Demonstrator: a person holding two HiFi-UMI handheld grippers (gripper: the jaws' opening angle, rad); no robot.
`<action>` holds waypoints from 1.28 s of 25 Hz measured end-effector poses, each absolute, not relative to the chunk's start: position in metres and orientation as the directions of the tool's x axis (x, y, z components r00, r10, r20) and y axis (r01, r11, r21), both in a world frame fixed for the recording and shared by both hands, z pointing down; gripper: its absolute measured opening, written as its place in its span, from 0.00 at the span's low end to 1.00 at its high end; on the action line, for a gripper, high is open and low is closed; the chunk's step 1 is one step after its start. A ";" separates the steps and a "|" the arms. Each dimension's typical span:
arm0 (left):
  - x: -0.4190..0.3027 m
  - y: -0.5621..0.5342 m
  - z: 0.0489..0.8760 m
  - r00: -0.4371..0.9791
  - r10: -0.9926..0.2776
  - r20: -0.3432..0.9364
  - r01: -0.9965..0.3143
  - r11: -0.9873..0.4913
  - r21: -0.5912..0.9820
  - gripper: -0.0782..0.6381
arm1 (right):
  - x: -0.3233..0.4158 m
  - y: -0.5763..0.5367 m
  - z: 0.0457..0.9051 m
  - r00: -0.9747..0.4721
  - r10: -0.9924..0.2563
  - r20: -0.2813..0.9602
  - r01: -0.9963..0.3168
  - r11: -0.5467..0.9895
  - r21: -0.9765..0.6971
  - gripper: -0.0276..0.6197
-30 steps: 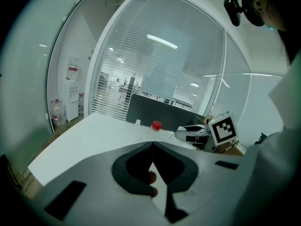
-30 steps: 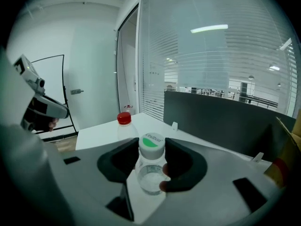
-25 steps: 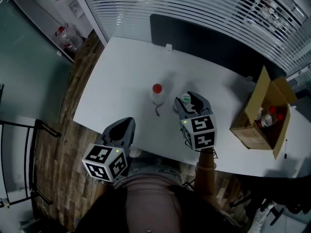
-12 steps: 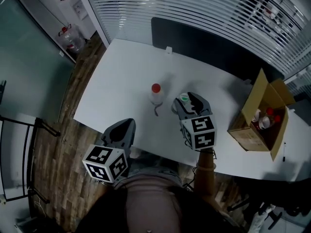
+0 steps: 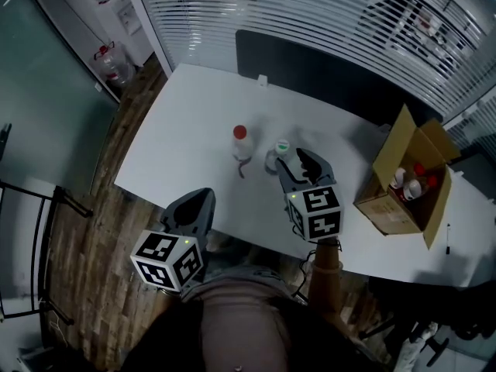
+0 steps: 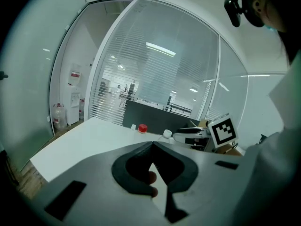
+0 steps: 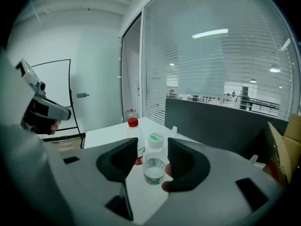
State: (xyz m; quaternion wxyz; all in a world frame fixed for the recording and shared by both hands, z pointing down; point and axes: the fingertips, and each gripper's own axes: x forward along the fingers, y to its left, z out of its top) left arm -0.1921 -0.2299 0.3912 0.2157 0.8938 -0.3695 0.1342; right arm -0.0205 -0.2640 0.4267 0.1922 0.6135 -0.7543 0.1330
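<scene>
Before right hand-held gripper, green-stickered bottle

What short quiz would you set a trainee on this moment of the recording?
1. True or false: the left tool has its jaws together, with nothing between them.
2. Which cap colour has the bottle standing just ahead of the right tool, whose jaws are apart? A red, B green, C blue.
3. How many bottles stand on the white table, outside the cardboard box?
Key: 1 true; 2 B; 3 two.
</scene>
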 end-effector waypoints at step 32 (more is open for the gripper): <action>-0.138 -0.076 0.376 0.712 -0.624 0.323 -0.702 -0.622 0.346 0.12 | -0.001 -0.084 0.377 -0.265 -0.889 0.373 -0.958 0.286 0.002 0.18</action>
